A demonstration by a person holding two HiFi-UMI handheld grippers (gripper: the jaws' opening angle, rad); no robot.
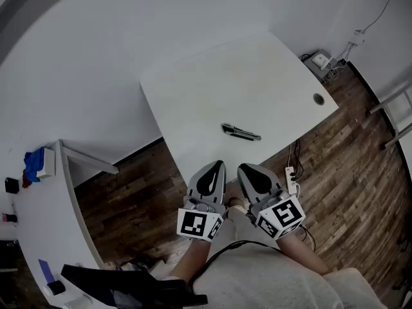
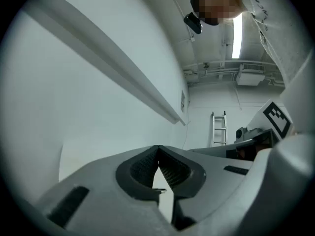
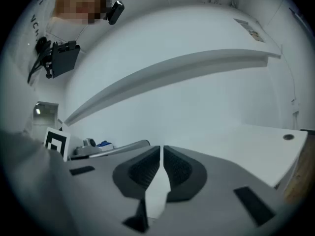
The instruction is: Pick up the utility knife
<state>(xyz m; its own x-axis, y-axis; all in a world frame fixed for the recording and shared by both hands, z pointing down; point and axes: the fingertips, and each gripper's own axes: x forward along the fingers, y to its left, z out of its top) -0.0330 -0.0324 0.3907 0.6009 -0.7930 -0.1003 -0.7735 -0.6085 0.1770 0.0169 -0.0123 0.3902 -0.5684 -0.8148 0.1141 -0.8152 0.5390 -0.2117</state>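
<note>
Wooden plank flooring (image 1: 129,185) surrounds a white rectangular bench (image 1: 193,89) set against a white wall.

Head view: a dark grey, slim utility knife (image 1: 241,132) lies flat on the bench, towards its near edge, with its length running roughly left to right. It is untouched. The left tool (image 1: 212,172) and the right tool (image 1: 252,176) are side by side at the bench's near edge, both short of the knife and clear of it. A round cable hole (image 1: 318,98) sits near the bench's right corner. A white power strip (image 1: 291,179) lies on the floor just right of the right tool.

Left gripper view: the left tool (image 2: 157,150) has its jaws together at the tips, with nothing between them. Beyond are the white wall and a metal ladder (image 2: 219,128) standing against it.

Right gripper view: the right tool (image 3: 161,150) has its jaws brought together, only a thin slit between the ribbed pads (image 3: 178,168), and nothing is held. The bench top shows at right. The knife cannot be made out in either gripper view.
</note>
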